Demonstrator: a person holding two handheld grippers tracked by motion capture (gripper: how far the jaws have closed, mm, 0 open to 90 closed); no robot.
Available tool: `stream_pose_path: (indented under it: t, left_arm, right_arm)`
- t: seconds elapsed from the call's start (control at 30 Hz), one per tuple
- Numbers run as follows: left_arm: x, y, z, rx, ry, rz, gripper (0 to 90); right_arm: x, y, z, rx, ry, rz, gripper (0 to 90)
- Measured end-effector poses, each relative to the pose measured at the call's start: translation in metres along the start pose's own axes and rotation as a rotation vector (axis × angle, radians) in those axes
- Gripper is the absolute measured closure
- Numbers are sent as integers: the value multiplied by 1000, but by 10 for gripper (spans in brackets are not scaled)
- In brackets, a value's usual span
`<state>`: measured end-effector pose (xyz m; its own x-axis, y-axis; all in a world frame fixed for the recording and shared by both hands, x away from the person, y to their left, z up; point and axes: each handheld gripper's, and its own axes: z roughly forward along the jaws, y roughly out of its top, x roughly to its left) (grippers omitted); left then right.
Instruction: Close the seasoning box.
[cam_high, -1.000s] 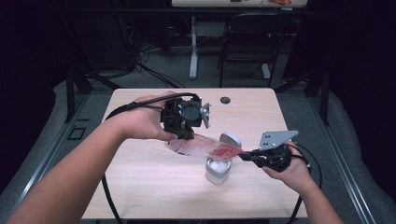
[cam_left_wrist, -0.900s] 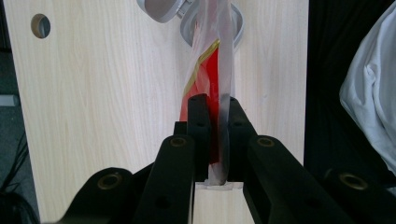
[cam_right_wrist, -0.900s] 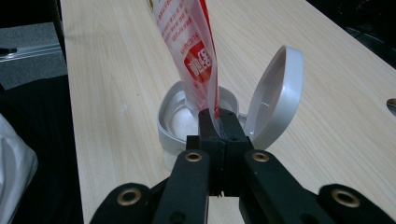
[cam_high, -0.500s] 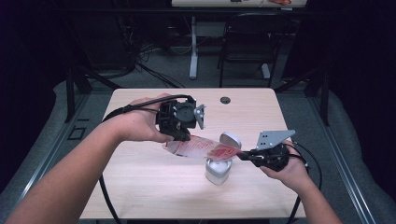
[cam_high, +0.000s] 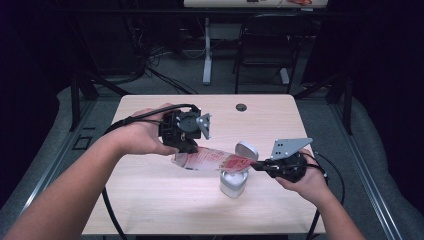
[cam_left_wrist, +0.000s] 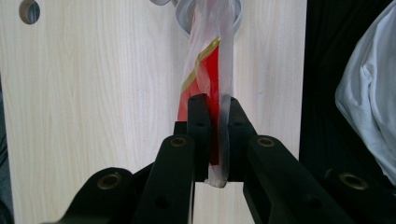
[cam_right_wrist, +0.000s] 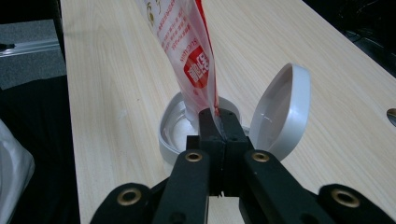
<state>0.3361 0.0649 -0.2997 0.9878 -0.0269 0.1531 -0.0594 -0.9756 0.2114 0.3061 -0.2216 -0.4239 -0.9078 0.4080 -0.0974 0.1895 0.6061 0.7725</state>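
- Clear, thin plastic printed in red and gold: the long flat packet (cam_high: 212, 160) I am working with looks light, limp and slick, so I judge it will sag and twist wherever it is not pinched.
- It hangs stretched above the tabletop between my two tools, its lower end over the mouth of the small white round canister (cam_high: 233, 183), whose hinged lid (cam_high: 246, 150) stands open.
- My left gripper (cam_left_wrist: 214, 140) is clamped flat on one end of the packet; the film bulges slightly past the jaws.
- My right gripper (cam_right_wrist: 218, 128) is closed tight on the other end, just above the canister's rim.
- The ends are the right places to hold: flat seams, little to crush. A grip in the middle would, I think, buckle it.
- The canister looks light and could tip if the packet drags on it.
- All this sits on the pale wooden table (cam_high: 150, 195).
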Motion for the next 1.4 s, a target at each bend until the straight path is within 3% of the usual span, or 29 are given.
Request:
stream_pose_path:
  t: [1.07, 1.4]
  left_arm:
    - [2, -59, 24, -104, -50, -99, 843]
    - [1, -68, 31, -117, -55, -117, 842]
  right_arm:
    - [6, 31, 4, -1, 13, -54, 900]
    - [7, 38, 6, -7, 13, -60, 900]
